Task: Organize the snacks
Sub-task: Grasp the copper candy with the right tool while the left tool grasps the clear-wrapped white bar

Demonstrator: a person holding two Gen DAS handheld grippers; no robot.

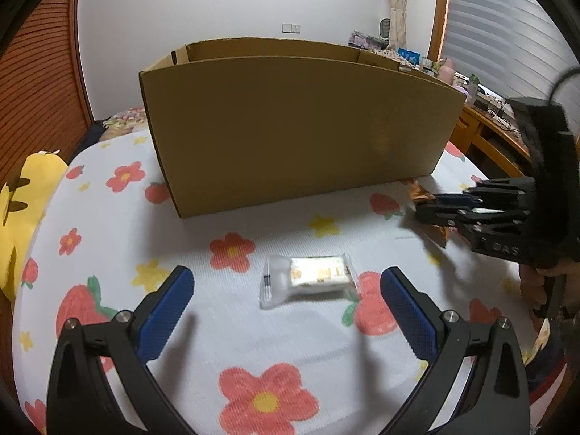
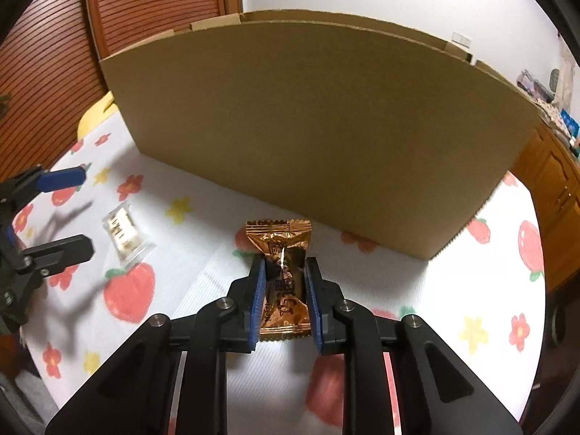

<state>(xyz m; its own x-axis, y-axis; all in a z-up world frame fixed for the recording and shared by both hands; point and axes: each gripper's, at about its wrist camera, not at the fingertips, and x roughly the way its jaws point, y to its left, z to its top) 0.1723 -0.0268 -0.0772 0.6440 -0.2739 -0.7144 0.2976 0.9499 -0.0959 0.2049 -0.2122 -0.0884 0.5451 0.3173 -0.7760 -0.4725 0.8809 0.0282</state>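
right hand-held gripper (image 2: 282, 272) tilted down, clamping bronze snack (image 2: 281, 250)

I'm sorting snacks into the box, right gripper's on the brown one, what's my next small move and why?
Probably lift the right gripper straight up: its pads pinch the brown snack, which still lies on the cloth, and the box wall rises right behind it.

Raised letters reading "DAS" are showing on the black body of the right gripper (image 1: 429, 204), at about three o'clock in the left wrist view. Print is showing on the brown snack wrapper (image 2: 281, 253) and on the clear snack packet (image 1: 311, 279), but it is proving too blurred to read.
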